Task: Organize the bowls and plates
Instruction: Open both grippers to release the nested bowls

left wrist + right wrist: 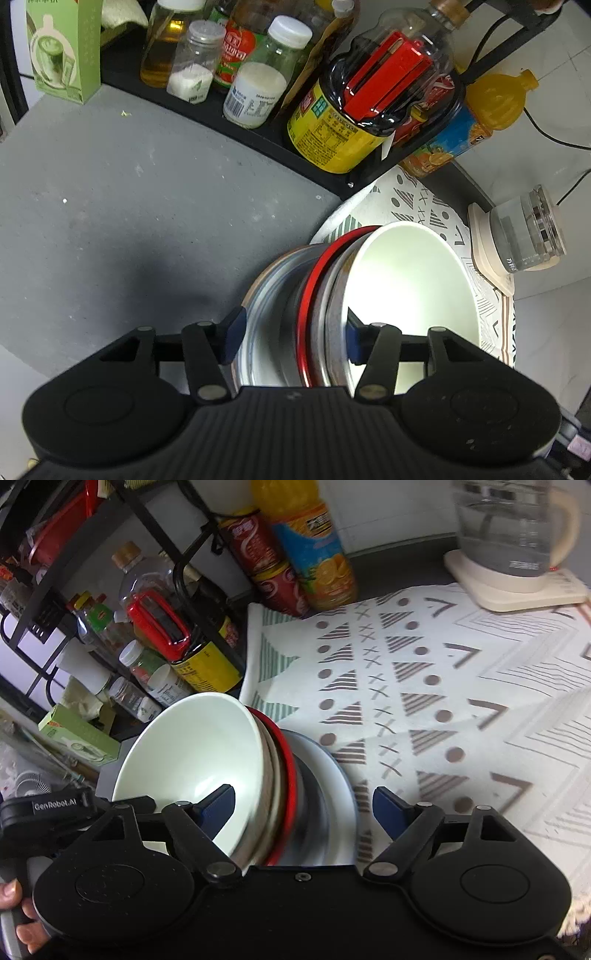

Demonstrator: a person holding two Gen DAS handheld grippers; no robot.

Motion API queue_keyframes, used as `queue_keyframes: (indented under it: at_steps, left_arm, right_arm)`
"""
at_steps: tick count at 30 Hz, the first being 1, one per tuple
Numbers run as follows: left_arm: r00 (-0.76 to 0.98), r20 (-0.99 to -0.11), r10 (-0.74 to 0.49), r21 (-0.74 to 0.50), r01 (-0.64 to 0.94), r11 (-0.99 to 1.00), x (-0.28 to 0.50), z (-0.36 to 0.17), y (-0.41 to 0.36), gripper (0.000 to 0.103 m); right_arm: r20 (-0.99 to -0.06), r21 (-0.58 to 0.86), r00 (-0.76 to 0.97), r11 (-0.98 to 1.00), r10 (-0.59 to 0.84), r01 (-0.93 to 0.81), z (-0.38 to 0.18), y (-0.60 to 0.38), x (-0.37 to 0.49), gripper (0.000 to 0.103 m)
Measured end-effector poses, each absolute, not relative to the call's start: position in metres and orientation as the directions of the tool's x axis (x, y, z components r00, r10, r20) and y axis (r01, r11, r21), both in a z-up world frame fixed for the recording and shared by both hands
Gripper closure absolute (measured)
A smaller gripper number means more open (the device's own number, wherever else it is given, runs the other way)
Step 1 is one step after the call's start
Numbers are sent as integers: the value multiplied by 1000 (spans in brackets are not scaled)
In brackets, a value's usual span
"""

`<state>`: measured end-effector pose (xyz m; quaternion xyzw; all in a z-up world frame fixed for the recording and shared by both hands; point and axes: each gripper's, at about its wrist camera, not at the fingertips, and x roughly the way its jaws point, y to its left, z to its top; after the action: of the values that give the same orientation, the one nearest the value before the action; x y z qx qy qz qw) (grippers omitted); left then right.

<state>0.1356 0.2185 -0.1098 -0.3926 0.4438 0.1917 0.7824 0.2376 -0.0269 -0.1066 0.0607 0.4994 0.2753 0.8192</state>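
A nested stack stands tilted on its edge at the border of the grey counter [129, 203] and the patterned mat [424, 206]. It holds a white bowl [406, 288], a steel bowl [332, 325], a red-rimmed dish [306, 306] and a silver plate [266, 306]. My left gripper [293, 334] straddles it: one pad sits beside the plate's rim, the other inside the white bowl, with no squeeze visible. My right gripper [303, 806] is open wide, one pad inside the white bowl [192, 753], the other clear of the silver plate [325, 775].
A black rack [207, 114] crowded with bottles and jars runs along the back. A green carton [62, 48] stands at its left end. A glass kettle [509, 528] sits on a cream base on the mat [443, 701], near an orange juice bottle [314, 546]. A hand [14, 893] shows at the lower left.
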Motion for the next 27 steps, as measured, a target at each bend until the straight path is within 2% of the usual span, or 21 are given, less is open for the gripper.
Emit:
queue_keyframes:
  at_steps: [6,13,16,21,27]
  left_arm:
    - [523,-852,-6,-394,-634,666,128,-95,213,41]
    - [548,-835,43,-378,-629,679,109,-73,208,23]
    - [550,-834,44,-374,-621,689,99,-65,202,21]
    - [554,-826,107,-316,-611,725,74,-54,186,20]
    - [555,-824,114,-281,-575,768,36,-37,156,20]
  right_arm:
    - [-745,400,433,859,508,-319,-95,-52,222,17]
    - [-701,382,510,867,498,-321,-72,-77,209,10]
    - [-672,356,555,871,491,-339,-60,-89,198,0]
    - [-638,338,602,877,480,-341,-50,-112,172,0]
    - [-628,306,643,899,438,-314,-45,-138,130,0]
